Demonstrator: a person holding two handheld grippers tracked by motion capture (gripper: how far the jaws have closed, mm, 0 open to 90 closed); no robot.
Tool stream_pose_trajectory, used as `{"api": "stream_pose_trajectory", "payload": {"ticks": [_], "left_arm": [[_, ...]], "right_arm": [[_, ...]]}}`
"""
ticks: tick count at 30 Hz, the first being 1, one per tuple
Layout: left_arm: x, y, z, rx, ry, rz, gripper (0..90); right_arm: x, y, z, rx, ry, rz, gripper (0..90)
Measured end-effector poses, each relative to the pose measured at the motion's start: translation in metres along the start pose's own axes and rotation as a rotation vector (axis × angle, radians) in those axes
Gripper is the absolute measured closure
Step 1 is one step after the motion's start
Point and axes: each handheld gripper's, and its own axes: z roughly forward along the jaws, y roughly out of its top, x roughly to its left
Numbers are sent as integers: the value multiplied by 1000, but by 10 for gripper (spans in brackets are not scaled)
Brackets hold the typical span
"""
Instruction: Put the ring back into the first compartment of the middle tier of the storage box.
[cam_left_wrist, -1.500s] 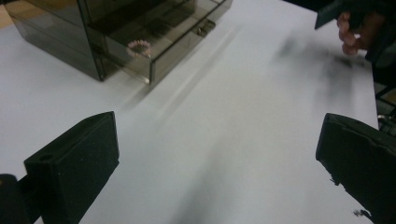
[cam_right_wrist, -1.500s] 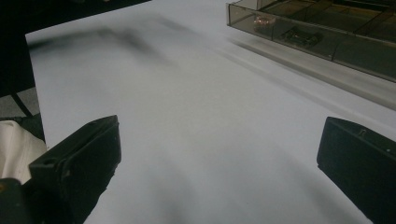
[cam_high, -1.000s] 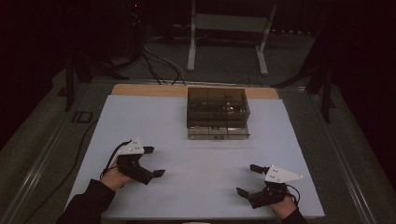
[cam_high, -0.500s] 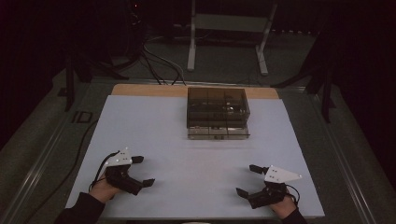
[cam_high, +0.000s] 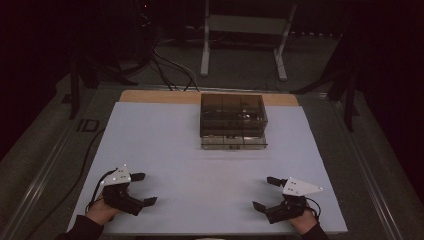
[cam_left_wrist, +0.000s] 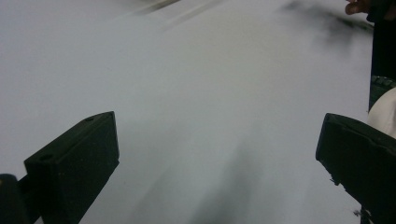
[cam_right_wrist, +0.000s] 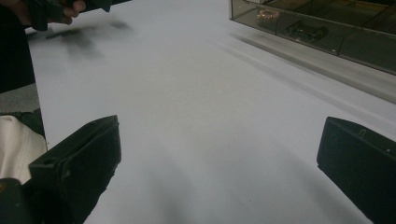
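A smoky transparent compartment box (cam_high: 232, 120) stands at the back middle of the white table sheet (cam_high: 200, 165). It holds small parts, with its near wall in the right gripper view (cam_right_wrist: 317, 32). My left gripper (cam_high: 144, 189) rests near the front left edge, open, nothing between its jaws (cam_left_wrist: 217, 140). Near the front right edge my right gripper (cam_high: 265, 193) also stands open and empty (cam_right_wrist: 219, 140). Both point inward toward each other, well short of the box.
A wooden table strip (cam_high: 160, 96) shows behind the sheet. Cables (cam_high: 170, 65) and a metal stand's legs (cam_high: 205, 50) lie on the dark floor beyond. The person's other hand appears far off in the gripper views (cam_right_wrist: 51, 9) (cam_left_wrist: 357, 5).
My left gripper has moved back toward the person and leftward, nearer the front edge. The right gripper has stayed put. Both remain open.
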Motion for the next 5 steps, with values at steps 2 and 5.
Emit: {"api": "stream_pose_trajectory", "payload": {"ticks": [2, 5], "left_arm": [[0, -1, 1, 1, -6, -3, 9], [-1, 0, 1, 9, -3, 7, 9]], "right_arm": [[0, 0, 0, 0, 1, -2, 0], [0, 0, 0, 3, 1, -3, 0]]}}
